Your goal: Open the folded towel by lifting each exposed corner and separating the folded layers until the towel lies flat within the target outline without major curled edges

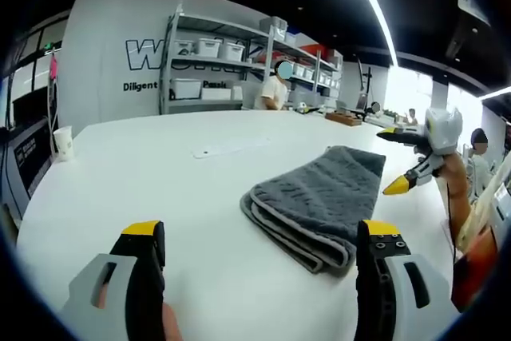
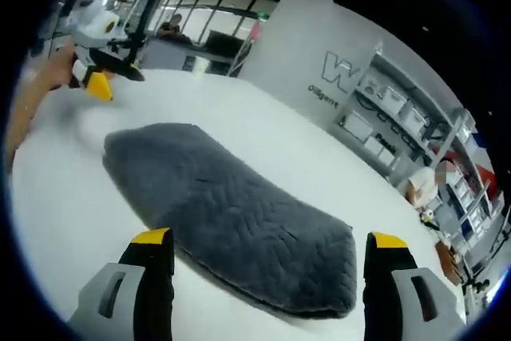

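Note:
A grey quilted towel (image 1: 319,197) lies folded on the white table (image 1: 144,173), its layered edges facing my left gripper (image 1: 259,237). That gripper is open and empty, a little short of the towel's near left corner. My right gripper (image 1: 393,160) comes in from the right, open, beside the towel's right edge and apart from it. In the right gripper view the towel (image 2: 231,213) stretches away as a long grey pad, and my right gripper (image 2: 270,239) stands open just over its near end. Beyond its far end hovers the left gripper (image 2: 112,77), held by a hand.
A paper cup (image 1: 62,143) stands near the table's far left edge. A flat white strip (image 1: 227,148) lies on the table behind the towel. Metal shelves with bins (image 1: 223,61) and a person (image 1: 275,89) are past the table. A wooden block (image 1: 343,117) sits at the far right.

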`<state>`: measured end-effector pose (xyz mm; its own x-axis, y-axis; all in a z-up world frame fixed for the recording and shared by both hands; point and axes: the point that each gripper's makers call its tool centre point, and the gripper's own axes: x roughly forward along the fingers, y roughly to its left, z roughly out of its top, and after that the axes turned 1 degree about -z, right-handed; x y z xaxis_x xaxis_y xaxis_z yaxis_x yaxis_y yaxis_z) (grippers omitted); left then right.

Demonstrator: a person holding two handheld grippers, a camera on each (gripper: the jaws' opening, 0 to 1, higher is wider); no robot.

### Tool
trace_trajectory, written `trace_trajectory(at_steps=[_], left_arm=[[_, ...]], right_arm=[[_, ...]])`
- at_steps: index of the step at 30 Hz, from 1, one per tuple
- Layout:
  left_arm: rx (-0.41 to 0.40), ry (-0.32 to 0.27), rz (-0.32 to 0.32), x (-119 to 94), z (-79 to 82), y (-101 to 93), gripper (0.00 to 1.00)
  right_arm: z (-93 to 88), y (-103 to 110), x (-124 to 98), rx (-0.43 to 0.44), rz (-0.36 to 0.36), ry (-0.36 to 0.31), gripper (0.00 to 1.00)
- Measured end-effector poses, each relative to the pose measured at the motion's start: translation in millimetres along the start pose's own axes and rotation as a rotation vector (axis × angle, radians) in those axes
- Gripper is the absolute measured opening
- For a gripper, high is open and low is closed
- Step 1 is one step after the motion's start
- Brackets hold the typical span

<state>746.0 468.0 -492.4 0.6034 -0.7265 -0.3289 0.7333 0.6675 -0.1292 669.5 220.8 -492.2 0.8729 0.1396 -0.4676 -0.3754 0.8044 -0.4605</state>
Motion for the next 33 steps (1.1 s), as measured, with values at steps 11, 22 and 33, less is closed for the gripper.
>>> trace_trajectory(at_steps=[11, 22, 33], left_arm=[[-0.018, -0.021, 0.002, -2.4, 2.8, 1.9, 0.99], [-0.019, -0.033, -0.005, -4.9, 4.0, -3.0, 0.99], [-0.021, -0.034, 0.001, -8.5, 5.5, -0.8, 0.99]], right_arm=[[47.3, 80.9, 11.7, -0.139, 0.218, -0.094, 0.85], [63.2, 130.9, 23.1, -0.252, 0.331, -0.129, 0.72], [64.4, 162.7, 42.5, -0.298, 0.400, -0.164, 0.46]])
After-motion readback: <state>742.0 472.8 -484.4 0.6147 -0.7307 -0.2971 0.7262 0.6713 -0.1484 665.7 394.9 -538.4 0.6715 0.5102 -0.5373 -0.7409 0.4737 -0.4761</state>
